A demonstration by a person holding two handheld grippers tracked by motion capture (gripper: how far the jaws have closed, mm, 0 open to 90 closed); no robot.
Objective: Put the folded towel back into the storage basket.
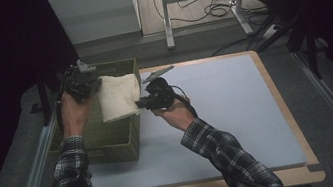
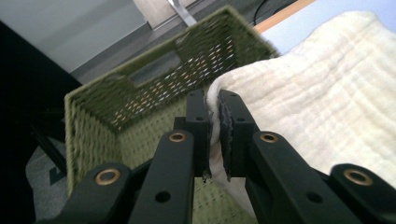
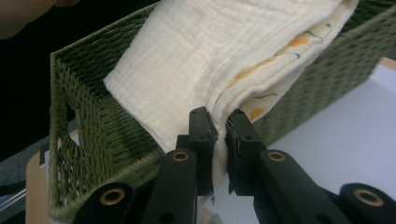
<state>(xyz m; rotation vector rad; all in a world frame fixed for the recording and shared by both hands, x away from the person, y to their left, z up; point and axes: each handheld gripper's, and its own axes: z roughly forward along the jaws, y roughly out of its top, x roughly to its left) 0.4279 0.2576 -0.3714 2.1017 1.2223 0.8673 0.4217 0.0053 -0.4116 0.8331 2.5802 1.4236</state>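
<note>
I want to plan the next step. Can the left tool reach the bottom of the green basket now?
Probably not freely: the left tool is shut on the cream cloth, which spans the green basket opening, with the right tool gripping its other edge.

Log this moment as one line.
left gripper: shut on cloth | right gripper: shut on cloth | cloth: over basket
</note>
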